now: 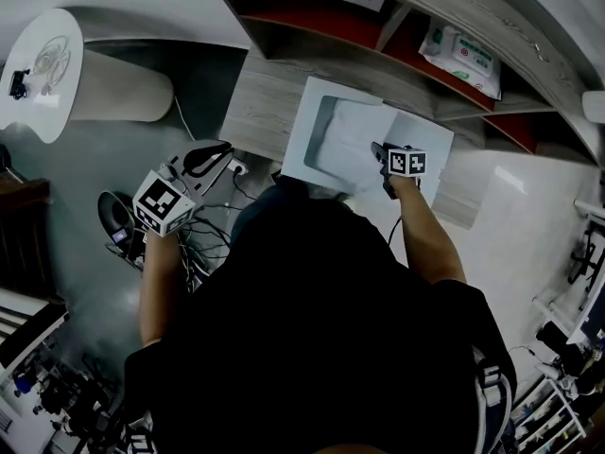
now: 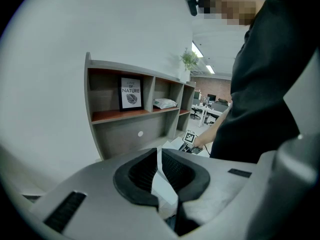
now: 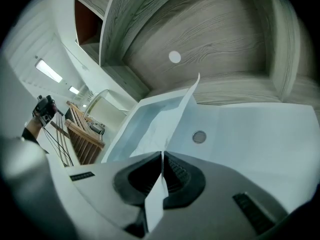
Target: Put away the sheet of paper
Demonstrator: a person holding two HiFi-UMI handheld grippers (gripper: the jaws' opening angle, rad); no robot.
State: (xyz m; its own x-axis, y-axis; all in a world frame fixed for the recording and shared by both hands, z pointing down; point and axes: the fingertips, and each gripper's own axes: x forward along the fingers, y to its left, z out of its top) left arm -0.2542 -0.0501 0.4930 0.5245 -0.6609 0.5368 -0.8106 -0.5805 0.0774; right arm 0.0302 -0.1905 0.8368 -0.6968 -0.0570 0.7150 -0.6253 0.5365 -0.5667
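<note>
Person [image 1: 321,329] in a dark top, seen from above, both forearms out. Right gripper [image 1: 376,148] over a white tray [image 1: 301,154] on the wood-grain surface [image 1: 255,112]; its fingers [image 1: 382,153] sit at the right edge of the sheet of paper [image 1: 345,130], which lies in the tray's sunken left part. Grip not readable from up here. Left gripper [image 1: 225,149] well apart to the left, off the surface, above grey floor [image 1: 85,206] and a tangle of cables [image 1: 213,239]. Behind the surface, a shelf [image 1: 321,28] with red-brown compartments, a packet [image 1: 463,55] in one. Round white table [image 1: 43,74] at upper left.
</note>
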